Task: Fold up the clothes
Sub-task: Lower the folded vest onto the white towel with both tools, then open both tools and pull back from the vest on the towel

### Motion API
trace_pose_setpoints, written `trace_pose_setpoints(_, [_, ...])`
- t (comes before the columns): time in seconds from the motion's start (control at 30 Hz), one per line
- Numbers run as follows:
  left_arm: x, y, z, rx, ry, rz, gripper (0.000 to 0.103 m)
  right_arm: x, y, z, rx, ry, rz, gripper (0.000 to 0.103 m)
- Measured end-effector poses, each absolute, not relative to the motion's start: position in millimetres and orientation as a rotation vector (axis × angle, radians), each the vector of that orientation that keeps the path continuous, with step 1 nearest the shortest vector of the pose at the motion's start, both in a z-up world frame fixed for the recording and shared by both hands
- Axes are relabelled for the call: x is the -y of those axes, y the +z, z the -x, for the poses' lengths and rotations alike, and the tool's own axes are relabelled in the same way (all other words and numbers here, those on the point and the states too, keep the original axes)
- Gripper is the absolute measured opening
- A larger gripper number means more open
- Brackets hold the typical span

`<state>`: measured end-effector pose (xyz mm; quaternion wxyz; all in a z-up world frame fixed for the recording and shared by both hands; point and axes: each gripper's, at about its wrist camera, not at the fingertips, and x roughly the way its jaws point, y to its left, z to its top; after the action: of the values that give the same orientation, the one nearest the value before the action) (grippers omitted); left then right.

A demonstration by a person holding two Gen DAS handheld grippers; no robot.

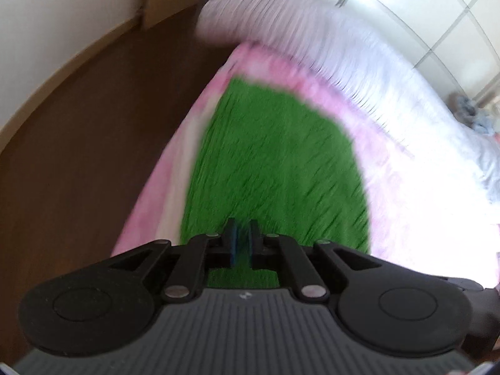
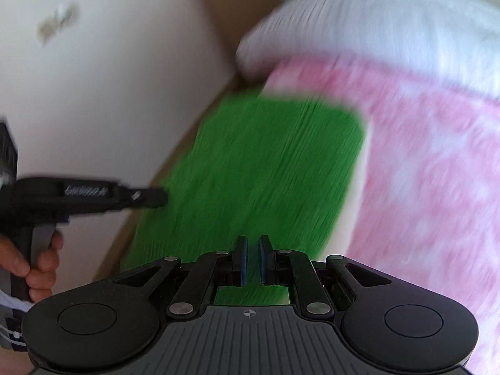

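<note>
A green garment lies spread on a pink and white blanket on a bed. It also shows in the right wrist view. My left gripper hangs over the garment's near edge, jaws nearly closed with green cloth showing between the blue pads; both views are motion-blurred. My right gripper is over the garment's near edge, jaws narrowly apart with green cloth in the gap. The left gripper also shows in the right wrist view, held by a hand at the garment's left edge.
A white ribbed pillow lies at the head of the bed. Brown wooden floor and a white wall run along the bed's left side. A white duvet covers the right part.
</note>
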<state>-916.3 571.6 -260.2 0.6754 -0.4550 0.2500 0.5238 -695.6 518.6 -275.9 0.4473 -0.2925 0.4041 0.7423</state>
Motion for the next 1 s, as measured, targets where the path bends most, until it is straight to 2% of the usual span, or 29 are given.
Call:
trace_pose_setpoints(0.13, [-568, -260, 928, -0.505, 1.233, 1.129, 0.004, -515, -275, 712, -0.944, 1.851, 0.85, 0.01])
trace_pose_setpoints(0.3, [-548, -219, 911, -0.666, 1.264, 1.015, 0.007, -504, -245, 702, -1.035, 1.79, 0.846, 0.013])
trace_pose_setpoints(0.37, [-532, -200, 905, -0.699, 1.293, 0.975, 0.013, -492, -232, 696, -1.049, 1.774, 0.837, 0.027])
trace_pose_setpoints(0.4, [-525, -192, 901, -0.708, 1.307, 0.956, 0.019, -486, -225, 693, -1.055, 1.765, 0.833, 0.046])
trace_pose_setpoints(0.43, [-517, -184, 898, -0.716, 1.32, 0.937, 0.021, -479, -219, 691, -1.049, 1.76, 0.83, 0.058])
trace_pose_setpoints(0.47, [-509, -175, 894, -0.724, 1.334, 0.917, 0.024, -472, -212, 689, -1.037, 1.758, 0.828, 0.06])
trace_pose_setpoints(0.63, [-471, -133, 877, -0.763, 1.4, 0.819, 0.033, -443, -171, 680, -0.952, 1.726, 0.805, 0.062])
trace_pose_setpoints(0.73, [-449, -107, 867, -0.786, 1.438, 0.759, 0.042, -427, -145, 675, -0.897, 1.713, 0.795, 0.063])
trace_pose_setpoints(0.8, [-435, -93, 861, -0.795, 1.481, 0.71, 0.059, -415, -126, 672, -0.861, 1.705, 0.802, 0.063])
trace_pose_setpoints(0.87, [-422, -82, 855, -0.798, 1.54, 0.652, 0.072, -406, -111, 670, -0.826, 1.69, 0.812, 0.064])
trace_pose_setpoints(1.0, [-396, -63, 846, -0.786, 1.625, 0.578, 0.073, -383, -88, 659, -0.821, 1.694, 0.758, 0.064])
